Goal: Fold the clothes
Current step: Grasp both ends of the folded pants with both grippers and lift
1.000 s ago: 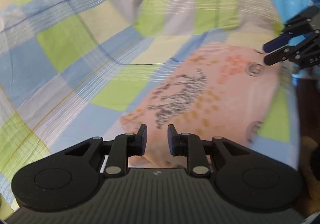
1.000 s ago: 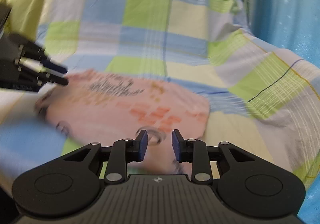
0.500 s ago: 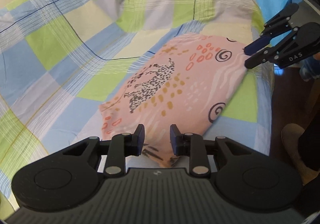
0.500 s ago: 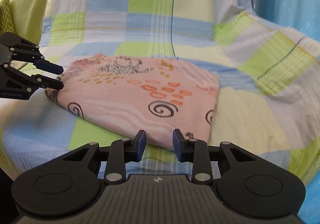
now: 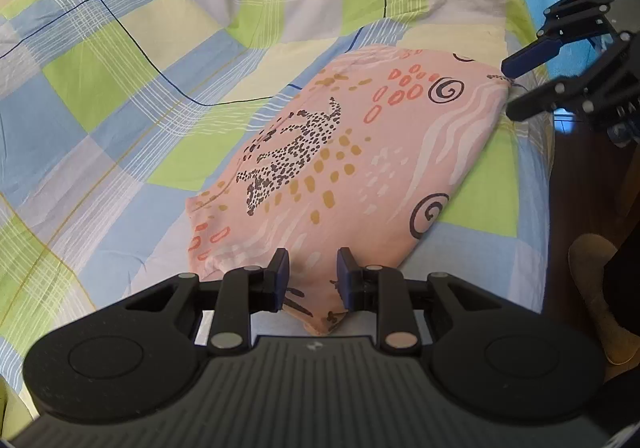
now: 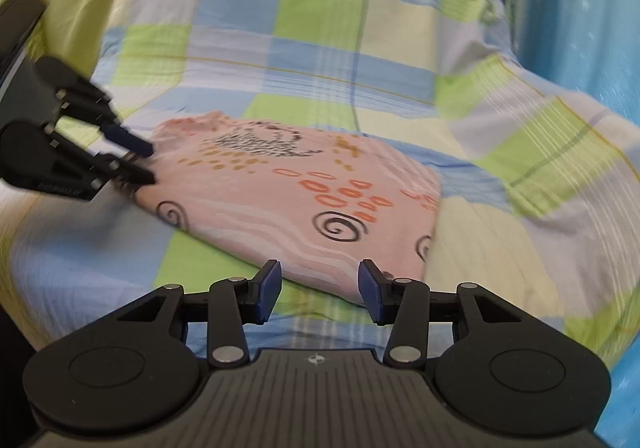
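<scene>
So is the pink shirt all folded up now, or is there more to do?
Nearly done, it looks like. The shirt already lies as a flat folded bundle on the checked sheet. Both grippers are open: the left gripper has one corner between its fingers, the right gripper sits at another edge. Whether another fold is left, I can't tell.

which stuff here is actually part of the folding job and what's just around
Part of the job:
pink patterned garment
left hand-held gripper
right hand-held gripper

Just around:
checked bedsheet
blue curtain
brown shoe on the floor
</scene>
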A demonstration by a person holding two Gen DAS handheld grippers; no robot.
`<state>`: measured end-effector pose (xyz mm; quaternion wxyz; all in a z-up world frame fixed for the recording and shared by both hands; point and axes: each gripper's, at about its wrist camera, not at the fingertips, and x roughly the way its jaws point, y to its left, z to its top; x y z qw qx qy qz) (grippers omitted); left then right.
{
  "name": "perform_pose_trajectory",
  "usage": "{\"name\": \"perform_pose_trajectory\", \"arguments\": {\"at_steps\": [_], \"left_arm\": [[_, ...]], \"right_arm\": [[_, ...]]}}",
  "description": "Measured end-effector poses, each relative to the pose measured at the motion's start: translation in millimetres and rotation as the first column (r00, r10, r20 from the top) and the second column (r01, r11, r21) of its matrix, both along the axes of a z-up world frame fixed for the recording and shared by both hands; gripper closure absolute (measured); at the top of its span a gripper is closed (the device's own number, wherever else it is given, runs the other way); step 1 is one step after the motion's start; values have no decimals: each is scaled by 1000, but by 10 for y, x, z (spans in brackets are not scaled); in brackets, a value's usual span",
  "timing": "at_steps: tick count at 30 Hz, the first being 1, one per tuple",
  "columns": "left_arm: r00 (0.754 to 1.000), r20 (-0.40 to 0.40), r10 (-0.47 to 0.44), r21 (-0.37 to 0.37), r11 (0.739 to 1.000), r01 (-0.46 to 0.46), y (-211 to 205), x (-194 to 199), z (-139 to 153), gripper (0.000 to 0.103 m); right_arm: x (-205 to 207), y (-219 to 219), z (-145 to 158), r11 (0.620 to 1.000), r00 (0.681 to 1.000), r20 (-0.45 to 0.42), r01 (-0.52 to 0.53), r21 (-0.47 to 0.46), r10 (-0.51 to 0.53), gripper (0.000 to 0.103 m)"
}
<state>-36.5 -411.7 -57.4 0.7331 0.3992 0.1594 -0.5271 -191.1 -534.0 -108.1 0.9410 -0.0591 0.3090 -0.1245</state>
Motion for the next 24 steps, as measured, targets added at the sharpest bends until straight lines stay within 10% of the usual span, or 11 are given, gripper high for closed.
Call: {"name": "perform_pose_trajectory", "arguments": {"at_steps": [12,16,21,24], "left_arm": [[987,102,-125,21,992,123,98,-287,35,70],[950,182,-253,89,967,240,54,-574,-129,58],[913,279,-298,85,955,285,-162,-729,-252,57],[888,330,-320,79,947,312,-279,-750,-309,55]], "right_arm": [[263,265,-242,955,984,-123,-159,-252,132,57],[345,214,-273,928,986,-149,-118,-353,68,57],[404,402,-458,803,972,-227,-187,-566,66,56],[418,407,-406,826,973,-197,-206,-525,117,56]]}}
